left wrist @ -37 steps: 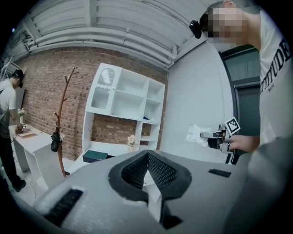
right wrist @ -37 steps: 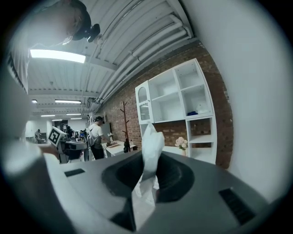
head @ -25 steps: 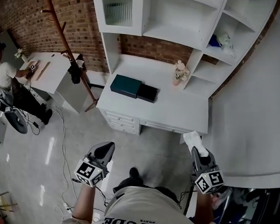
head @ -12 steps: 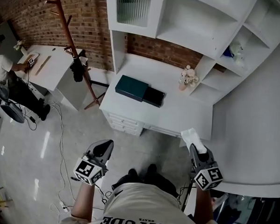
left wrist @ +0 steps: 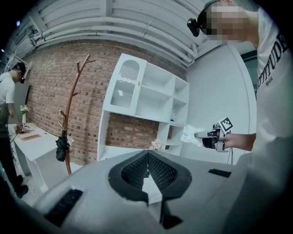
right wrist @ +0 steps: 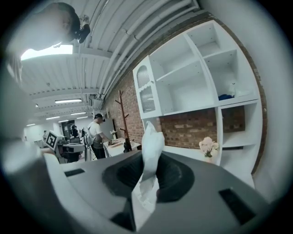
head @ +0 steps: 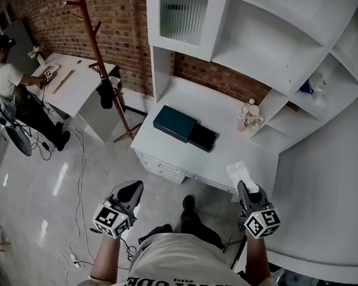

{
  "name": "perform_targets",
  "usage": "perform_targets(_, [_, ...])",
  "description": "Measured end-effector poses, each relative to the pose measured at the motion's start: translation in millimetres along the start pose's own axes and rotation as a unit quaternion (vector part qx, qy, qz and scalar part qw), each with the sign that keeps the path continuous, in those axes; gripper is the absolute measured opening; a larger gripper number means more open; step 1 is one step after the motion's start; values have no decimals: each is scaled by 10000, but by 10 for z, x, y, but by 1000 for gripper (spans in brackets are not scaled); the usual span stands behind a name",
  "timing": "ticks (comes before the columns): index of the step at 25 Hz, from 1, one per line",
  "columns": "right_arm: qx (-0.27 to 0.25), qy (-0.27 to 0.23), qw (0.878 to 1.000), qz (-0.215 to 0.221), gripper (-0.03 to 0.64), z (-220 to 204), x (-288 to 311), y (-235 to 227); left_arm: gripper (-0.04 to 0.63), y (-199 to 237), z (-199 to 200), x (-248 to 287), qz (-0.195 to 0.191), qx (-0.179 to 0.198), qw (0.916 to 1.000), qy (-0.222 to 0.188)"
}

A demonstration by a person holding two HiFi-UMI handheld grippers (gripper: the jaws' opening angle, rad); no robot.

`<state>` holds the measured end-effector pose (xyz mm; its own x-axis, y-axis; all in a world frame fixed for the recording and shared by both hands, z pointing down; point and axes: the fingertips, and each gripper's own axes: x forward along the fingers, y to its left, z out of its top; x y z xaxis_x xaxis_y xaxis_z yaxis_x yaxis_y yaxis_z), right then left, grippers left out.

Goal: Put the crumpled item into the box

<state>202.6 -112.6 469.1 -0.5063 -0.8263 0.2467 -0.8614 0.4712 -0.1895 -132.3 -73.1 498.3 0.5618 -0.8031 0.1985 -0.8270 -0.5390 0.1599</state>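
A dark teal box point(head: 174, 122) with a black open part point(head: 203, 136) lies on the white desk point(head: 238, 151) ahead. My right gripper point(head: 244, 186) is shut on a white crumpled paper point(head: 239, 172), which sticks up past its tips near the desk's front right corner. In the right gripper view the paper point(right wrist: 151, 148) stands pinched between the jaws of the right gripper point(right wrist: 147, 180). My left gripper point(head: 130, 192) hangs over the floor at the left, shut and empty. Its jaws meet at the tips in the left gripper view point(left wrist: 147, 157), where the right gripper point(left wrist: 208, 135) also shows.
A white shelf unit point(head: 256, 36) rises behind the desk, with a small flower vase point(head: 250, 116) on the desk's back right. A wooden coat stand point(head: 99, 63) stands to the left. A person point(head: 6, 79) sits at a side table. Cables point(head: 81, 182) lie on the floor.
The head view has moved closer to the desk. The right gripper with the paper now sits nearer the desk's front edge. Both grippers keep their states.
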Motion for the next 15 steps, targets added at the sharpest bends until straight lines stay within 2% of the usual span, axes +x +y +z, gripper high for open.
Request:
perform_targets(7, [-55,162,9985,519,75,277,730,-450,26,145,222,547,308,46,9995,-36])
perform_targets(15, [41,788,9908,1096,75,130,1561,-955,26,224,192,1160,797,-149,9966,128])
